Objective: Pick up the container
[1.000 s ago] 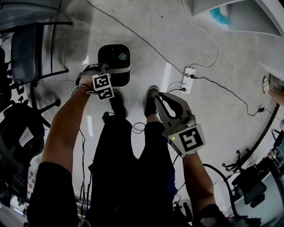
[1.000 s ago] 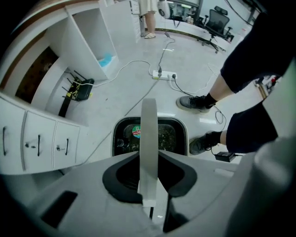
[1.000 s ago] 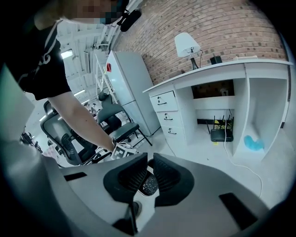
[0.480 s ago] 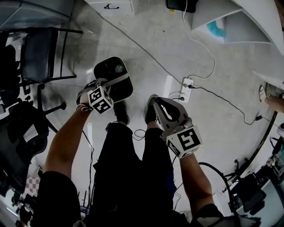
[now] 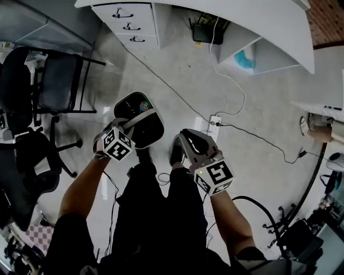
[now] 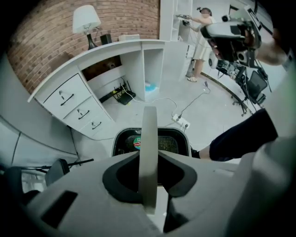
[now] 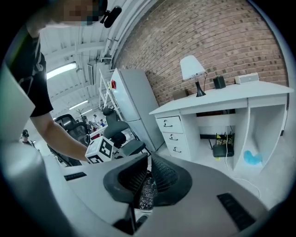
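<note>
Clearly, the container (image 5: 145, 126) is held off the floor (image 5: 258, 113) by the left gripper (image 5: 130, 124), at the left of the head view and just ahead of the person's legs (image 5: 161, 215). It is a black tub with a pale rim, and a red and green sticker (image 5: 144, 106) can be seen inside it. In the left gripper view the jaws are closed on the tub's white handle (image 6: 149, 152), which runs straight up between them, while the mesh-lined inside of the tub hangs beyond. The right gripper (image 5: 184, 136) is held to the right of the container, apart from it. In the right gripper view its ribbed jaws are brought together at the tips with nothing between them. The left gripper's marker cube (image 7: 101, 149) is seen to their left. On the floor further off, a white power strip (image 5: 214, 121) is plugged with cables. A white desk (image 5: 226, 16) with a drawer unit (image 5: 131, 24) stands at the far side. Black chairs (image 5: 56, 80) are grouped at the left. A lamp (image 7: 193, 69) is set on the desk against a brick wall (image 7: 217, 37).
</note>
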A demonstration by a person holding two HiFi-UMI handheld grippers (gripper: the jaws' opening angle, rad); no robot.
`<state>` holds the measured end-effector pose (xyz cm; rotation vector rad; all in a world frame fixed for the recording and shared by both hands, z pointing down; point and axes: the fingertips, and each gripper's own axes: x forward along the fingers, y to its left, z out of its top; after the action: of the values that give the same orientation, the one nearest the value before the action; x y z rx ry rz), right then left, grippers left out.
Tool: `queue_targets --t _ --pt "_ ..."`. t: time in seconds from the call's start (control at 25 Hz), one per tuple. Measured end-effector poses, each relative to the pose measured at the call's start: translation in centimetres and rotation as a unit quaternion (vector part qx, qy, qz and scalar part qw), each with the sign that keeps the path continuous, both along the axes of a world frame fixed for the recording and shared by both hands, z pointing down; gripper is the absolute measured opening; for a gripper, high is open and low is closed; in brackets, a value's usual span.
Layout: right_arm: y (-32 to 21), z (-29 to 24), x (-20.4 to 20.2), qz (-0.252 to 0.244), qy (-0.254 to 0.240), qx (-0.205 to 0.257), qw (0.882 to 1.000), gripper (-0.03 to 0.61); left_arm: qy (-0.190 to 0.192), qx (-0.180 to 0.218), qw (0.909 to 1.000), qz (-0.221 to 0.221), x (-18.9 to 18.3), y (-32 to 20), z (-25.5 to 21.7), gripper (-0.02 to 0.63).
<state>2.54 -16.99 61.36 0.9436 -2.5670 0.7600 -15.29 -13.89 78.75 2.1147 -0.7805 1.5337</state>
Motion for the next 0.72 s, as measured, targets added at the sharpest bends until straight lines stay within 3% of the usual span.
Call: queue_targets --t 0.32,0.52,0.72 --pt "-0.3 -5.5 -0.2 -0.003 0.012 0.029 0.999 0.009 0.066 0.021 0.9918 -0.108 0.2 -0.1 -10.8 0.081" --pt "-1.3 -9.7 0.1 -0.004 -0.003 0.04 0.999 0.009 0.086 0.036 0.987 -0.131 0.2 -0.1 -17.6 0.081" --pt "-1.9 -13.4 -0.1 0.004 -0.02 0.052 0.998 0.009 0.094 0.048 0.9837 -0.145 -0.3 1.2 -21.5 0.081"
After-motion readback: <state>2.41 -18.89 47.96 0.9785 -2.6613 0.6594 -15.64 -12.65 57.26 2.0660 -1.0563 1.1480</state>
